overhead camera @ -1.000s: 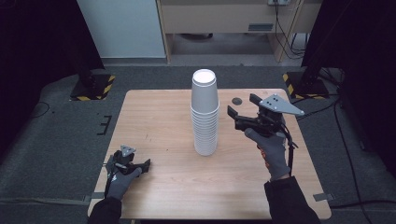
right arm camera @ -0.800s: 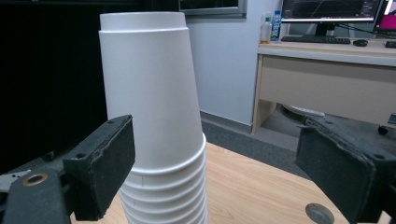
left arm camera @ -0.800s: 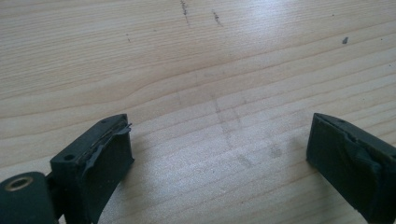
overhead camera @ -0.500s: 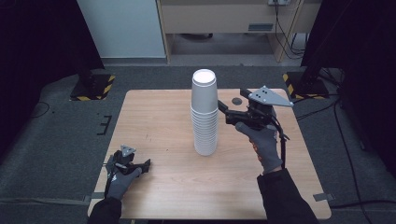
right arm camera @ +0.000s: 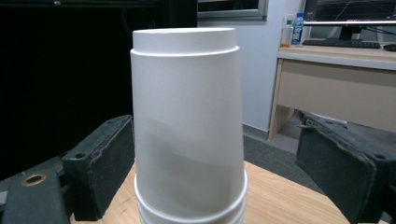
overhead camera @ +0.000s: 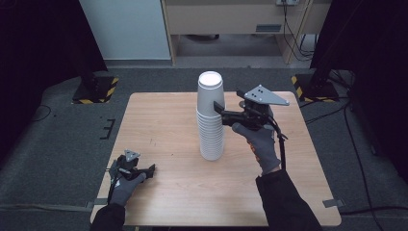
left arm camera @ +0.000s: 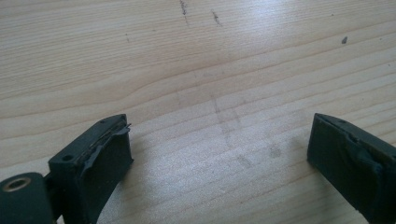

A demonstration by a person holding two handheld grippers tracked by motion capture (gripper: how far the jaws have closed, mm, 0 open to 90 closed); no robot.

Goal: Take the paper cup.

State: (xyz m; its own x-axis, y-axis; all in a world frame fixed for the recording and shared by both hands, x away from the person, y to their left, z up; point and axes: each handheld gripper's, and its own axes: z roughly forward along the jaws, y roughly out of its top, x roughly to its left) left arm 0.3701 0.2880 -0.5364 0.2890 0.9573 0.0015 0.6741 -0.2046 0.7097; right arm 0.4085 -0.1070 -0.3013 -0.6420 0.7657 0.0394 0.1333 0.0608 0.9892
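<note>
Your right gripper (overhead camera: 220, 109) has closed in on the cup stack (overhead camera: 211, 115) mid-tabletop, jaws spread around the light, crushable top cup (right arm camera: 187, 121); pinch its sidewall gently. Left gripper (left arm camera: 224, 154) rests spread near the front-left corner.

Light wooden table (overhead camera: 159, 120) mid-frame on dark grey carpet floor (overhead camera: 57, 130); pale beige desk (overhead camera: 226, 14) top centre; black curtains (overhead camera: 38, 38) upper left.

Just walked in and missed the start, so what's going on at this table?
A person holds a gripper in each hand at a wooden table. The right gripper is up at the top cup of a tall stack of upside-down white cups, jaws open on either side of it, not yet closed. The left gripper rests open near the table's near left corner, holding nothing.
</note>
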